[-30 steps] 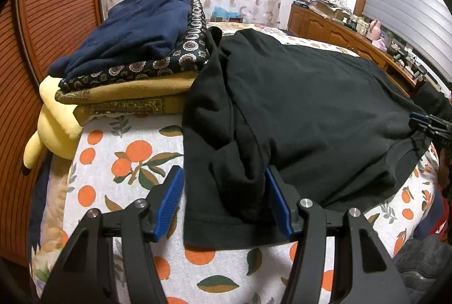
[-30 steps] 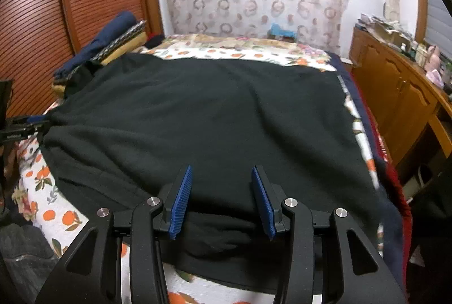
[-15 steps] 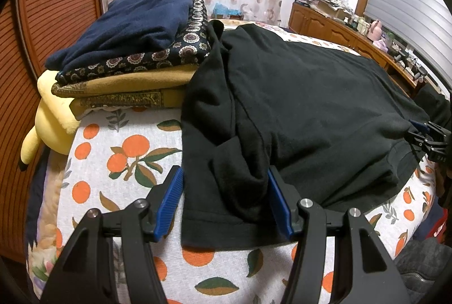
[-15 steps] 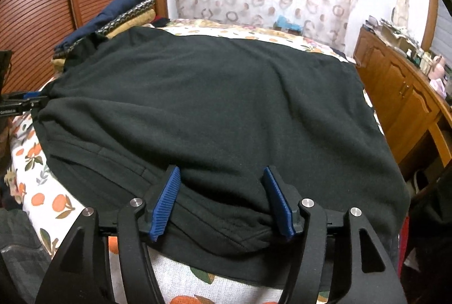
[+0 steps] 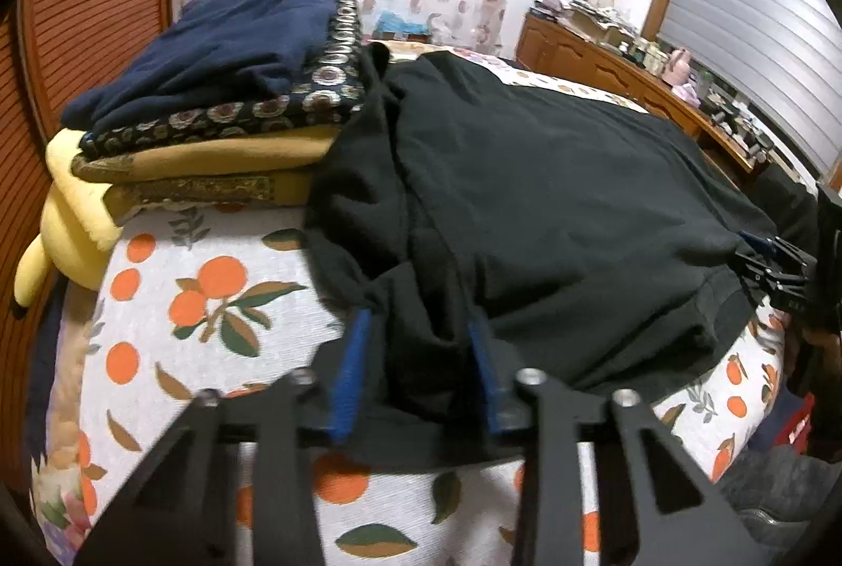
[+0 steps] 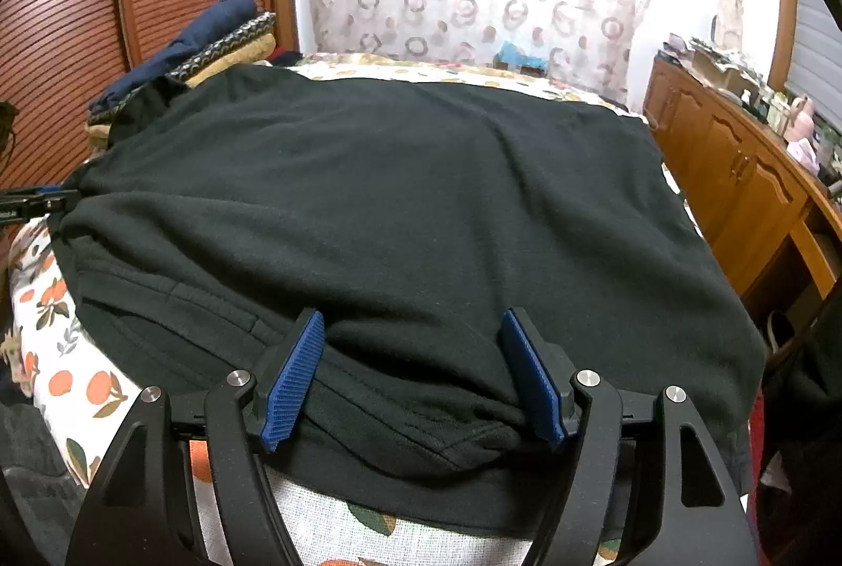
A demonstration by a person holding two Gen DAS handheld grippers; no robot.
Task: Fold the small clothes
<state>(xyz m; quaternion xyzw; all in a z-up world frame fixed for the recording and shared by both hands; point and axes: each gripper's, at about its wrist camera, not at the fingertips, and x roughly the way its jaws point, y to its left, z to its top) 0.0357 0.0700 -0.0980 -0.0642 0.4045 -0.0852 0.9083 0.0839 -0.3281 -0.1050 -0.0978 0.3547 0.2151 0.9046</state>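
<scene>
Left wrist view: your left gripper [image 5: 418,345] straddles a bunched fold at the near left corner of the black garment [image 5: 552,198], jaws parted with cloth between the blue pads; whether they bite yet, I cannot tell. The garment lies ahead and to the right on the orange-print bedspread [image 5: 210,292], its long axis running rightward to where your right gripper [image 5: 763,261] meets the opposite edge. A stack of folded textiles [image 5: 221,103] touches the garment's far left corner, with a yellow plush [image 5: 68,208] beside it.

Right wrist view: your right gripper [image 6: 413,366] stands wide apart over the garment's thick near hem [image 6: 410,424], pads either side of the cloth and not pinching it. The garment spreads directly ahead, and your left gripper [image 6: 42,203] shows at its left edge. Each gripper is nearest its own end; judged so, a fold away from you needs both to clamp first.

No brand, label or writing can be read in either view.
</scene>
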